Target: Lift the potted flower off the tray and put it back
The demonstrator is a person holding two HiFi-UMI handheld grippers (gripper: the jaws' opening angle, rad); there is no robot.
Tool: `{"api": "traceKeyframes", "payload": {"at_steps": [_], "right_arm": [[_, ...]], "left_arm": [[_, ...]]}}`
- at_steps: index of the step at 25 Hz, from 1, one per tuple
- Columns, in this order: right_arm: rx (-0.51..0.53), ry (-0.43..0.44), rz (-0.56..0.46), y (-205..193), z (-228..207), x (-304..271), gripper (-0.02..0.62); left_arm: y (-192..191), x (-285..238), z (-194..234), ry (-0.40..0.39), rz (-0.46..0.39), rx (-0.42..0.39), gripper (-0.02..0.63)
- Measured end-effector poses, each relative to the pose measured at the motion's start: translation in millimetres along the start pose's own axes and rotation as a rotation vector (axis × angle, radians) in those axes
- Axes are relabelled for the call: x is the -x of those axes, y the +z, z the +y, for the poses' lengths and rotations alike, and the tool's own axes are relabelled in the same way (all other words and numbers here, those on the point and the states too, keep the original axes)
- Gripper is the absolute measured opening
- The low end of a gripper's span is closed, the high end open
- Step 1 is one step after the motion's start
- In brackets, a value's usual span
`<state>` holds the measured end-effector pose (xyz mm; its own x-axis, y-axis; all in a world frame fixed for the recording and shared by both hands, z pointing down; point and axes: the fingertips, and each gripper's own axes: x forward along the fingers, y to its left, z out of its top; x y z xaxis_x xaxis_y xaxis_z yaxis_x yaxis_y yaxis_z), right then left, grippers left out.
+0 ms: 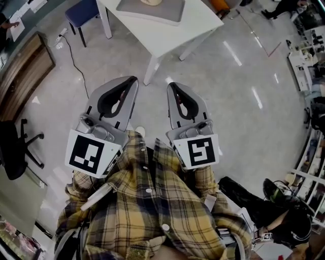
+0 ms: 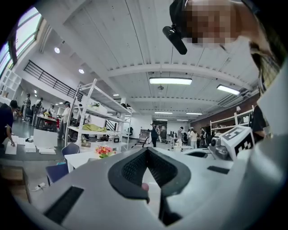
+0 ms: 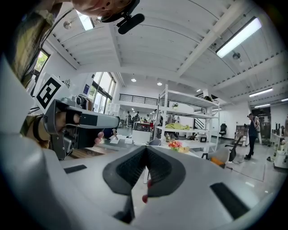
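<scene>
On white table [image 1: 170, 34], grey tray [image 1: 152, 12] holds potted flower [image 3: 174, 145].

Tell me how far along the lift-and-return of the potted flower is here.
Done: nothing that shows. The potted flower stands on the table, seemingly on its tray, well ahead of the person. In hand: nothing; the left gripper and right gripper are both shut, empty and held level. Left: apparently everything (approach, grasp, lift, set back), unless this is after the return, which one moment cannot tell.
</scene>
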<state>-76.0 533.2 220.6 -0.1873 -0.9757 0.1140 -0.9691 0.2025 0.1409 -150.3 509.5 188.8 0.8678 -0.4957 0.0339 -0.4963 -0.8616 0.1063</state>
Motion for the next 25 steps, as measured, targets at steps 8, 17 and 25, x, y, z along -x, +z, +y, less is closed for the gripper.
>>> {"api": "traceKeyframes", "payload": {"at_steps": [8,17,25], "right_arm": [[-0.006,0.061,0.027,-10,10,-17,-0.002],[0.004,0.086,0.041,-3,17,-94,-0.002],[-0.02,0.041,0.04,22,22,-197,-0.002]], "left_arm": [[-10,6,27,0.09,-0.01,0.033,0.008],[1,-16,98,0.101,-0.02,0.019,0.008],[21,-48,189,0.031,0.0,0.012,0.008]]}}
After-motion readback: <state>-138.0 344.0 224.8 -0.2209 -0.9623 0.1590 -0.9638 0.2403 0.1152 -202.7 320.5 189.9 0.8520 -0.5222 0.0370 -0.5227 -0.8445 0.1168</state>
